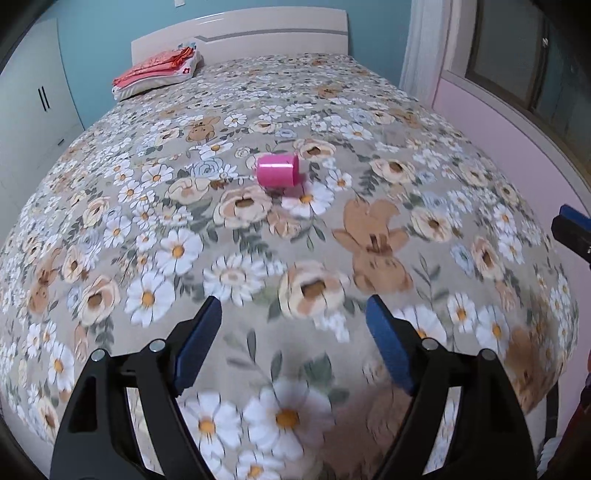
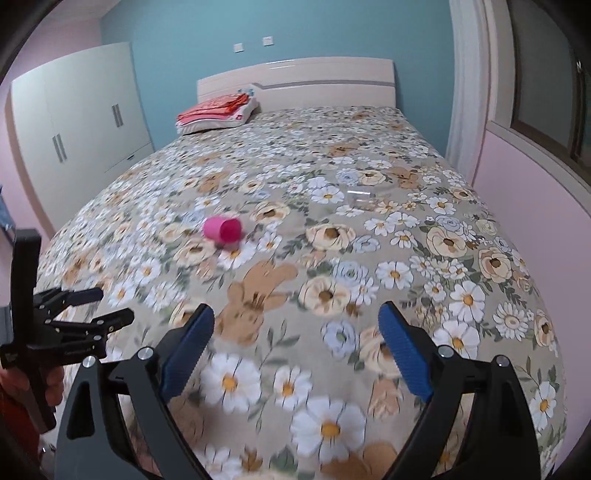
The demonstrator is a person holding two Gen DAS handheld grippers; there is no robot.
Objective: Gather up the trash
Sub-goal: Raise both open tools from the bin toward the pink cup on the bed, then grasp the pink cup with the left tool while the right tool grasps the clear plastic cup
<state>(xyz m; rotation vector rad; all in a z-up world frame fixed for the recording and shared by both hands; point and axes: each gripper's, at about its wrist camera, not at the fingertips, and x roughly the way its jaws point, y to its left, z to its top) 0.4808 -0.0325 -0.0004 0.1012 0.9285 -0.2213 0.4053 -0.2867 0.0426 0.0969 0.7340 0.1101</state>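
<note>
A pink plastic cup (image 1: 277, 174) lies on its side in the middle of the floral bedspread (image 1: 332, 122); it also shows in the right wrist view (image 2: 222, 229). A clear plastic cup (image 2: 360, 198) lies further right on the bed. My left gripper (image 1: 294, 314) is open and empty, low over the near end of the bed, well short of the pink cup. It also shows at the left of the right wrist view (image 2: 112, 305). My right gripper (image 2: 296, 323) is open and empty over the near end; its fingertip (image 1: 570, 221) shows at the right edge of the left wrist view.
Folded red and white bedding (image 1: 157, 72) lies by the headboard (image 1: 240, 35). A white wardrobe (image 2: 74, 110) stands left of the bed. A pink wall with a window ledge (image 2: 535, 173) runs along the right side.
</note>
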